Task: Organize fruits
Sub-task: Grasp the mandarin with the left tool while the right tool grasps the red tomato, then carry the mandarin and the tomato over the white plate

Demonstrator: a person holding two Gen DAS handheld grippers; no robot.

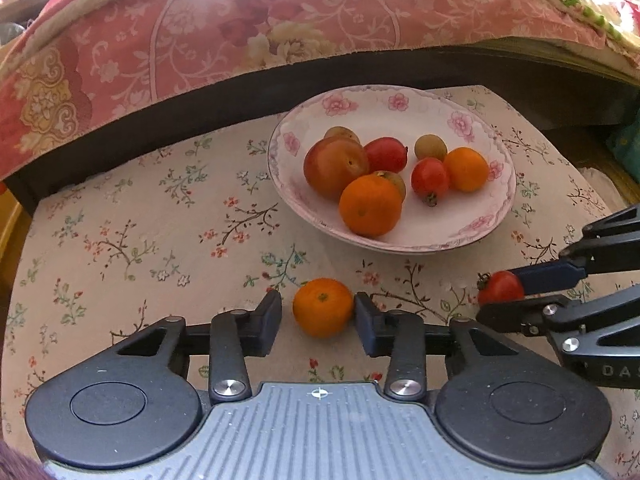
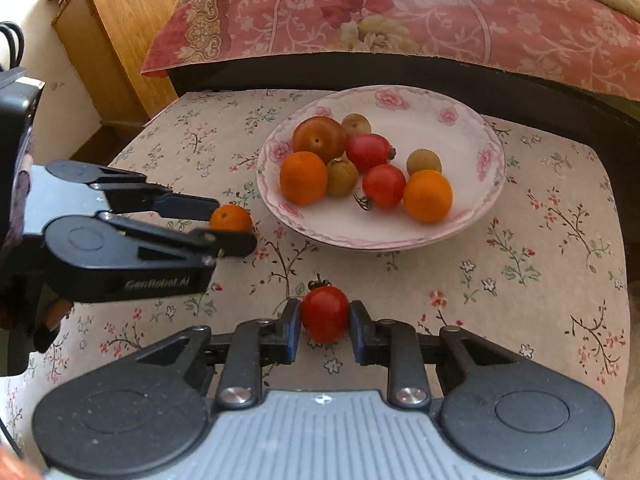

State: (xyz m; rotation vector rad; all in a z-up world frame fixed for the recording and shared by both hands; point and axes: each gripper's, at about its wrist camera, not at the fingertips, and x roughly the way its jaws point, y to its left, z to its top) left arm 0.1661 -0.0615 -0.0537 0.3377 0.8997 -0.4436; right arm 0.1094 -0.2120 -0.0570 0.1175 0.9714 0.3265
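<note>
The left gripper brackets a small orange on the floral tablecloth; its right pad touches the fruit, while a narrow gap shows at the left pad, so the jaws are not fully closed on it. The right gripper holds a red tomato pinched between both pads, low over the cloth. Both fruits sit just short of the near rim of the flowered plate, which carries two oranges, two tomatoes, a large reddish fruit and three small brownish ones. Bare cloth lies open to the left of the plate; behind it, the table edge meets a dark bed frame under a pink quilt.
</note>
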